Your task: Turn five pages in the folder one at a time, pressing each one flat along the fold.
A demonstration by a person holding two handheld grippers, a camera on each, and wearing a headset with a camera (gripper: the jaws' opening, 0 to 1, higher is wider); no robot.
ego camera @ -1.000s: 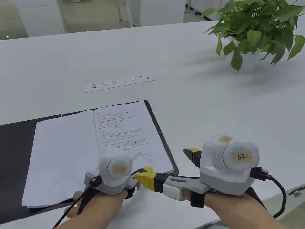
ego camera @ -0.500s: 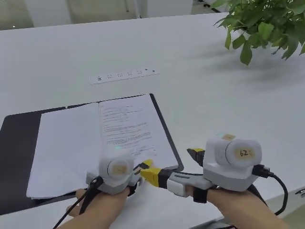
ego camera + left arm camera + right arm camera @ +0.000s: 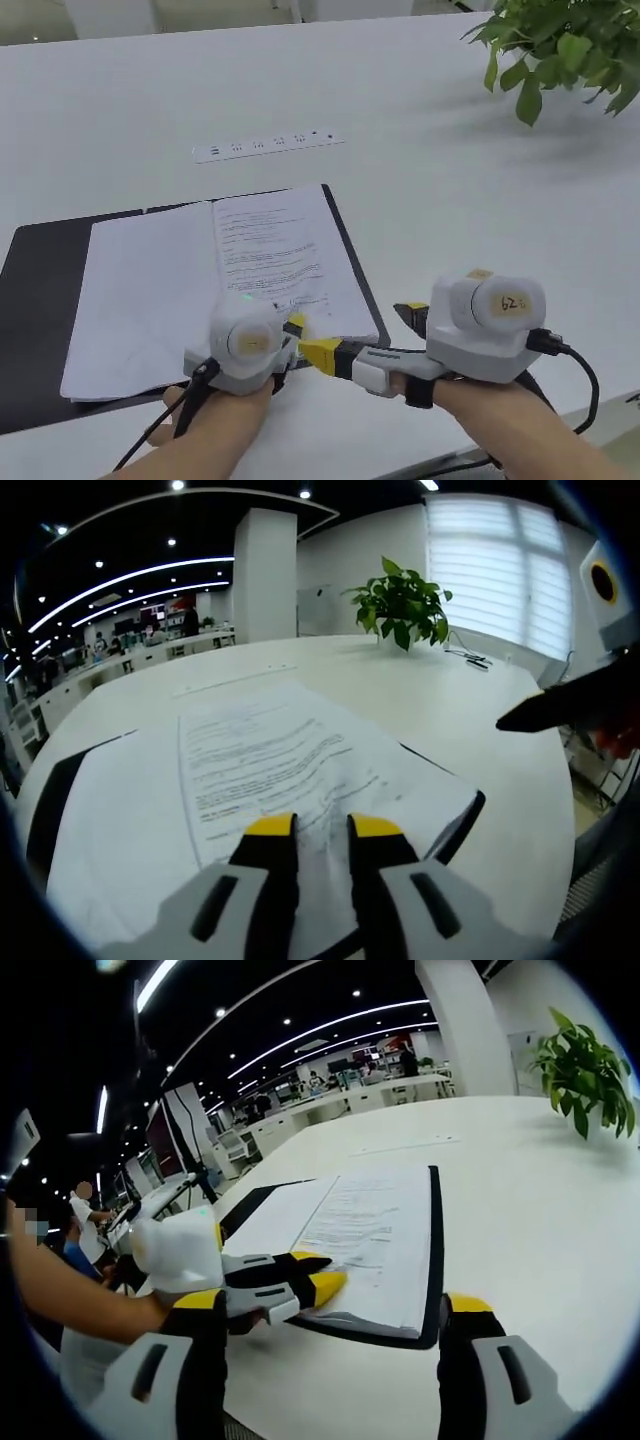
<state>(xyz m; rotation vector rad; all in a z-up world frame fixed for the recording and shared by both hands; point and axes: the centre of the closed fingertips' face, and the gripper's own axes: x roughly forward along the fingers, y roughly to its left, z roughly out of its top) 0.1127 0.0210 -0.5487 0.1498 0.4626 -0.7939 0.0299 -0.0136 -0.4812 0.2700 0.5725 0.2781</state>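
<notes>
I have the folder (image 3: 40,320) lying open and flat, its black cover showing wide on the left and as a thin border along the right edge. The left page (image 3: 150,290) is blank white. The right page (image 3: 275,260) carries lines of printed text. Both lie flat and meet at the fold (image 3: 217,255), which runs away from me at a slight slant.

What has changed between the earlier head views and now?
Nothing visibly moved; the whole picture shifted because the headset camera did. The left gripper stays at the near edge of the printed page in the open folder, jaws a narrow gap apart. The right gripper stays beside it, jaws wide open. No page turned, nothing gripped or released.
</notes>
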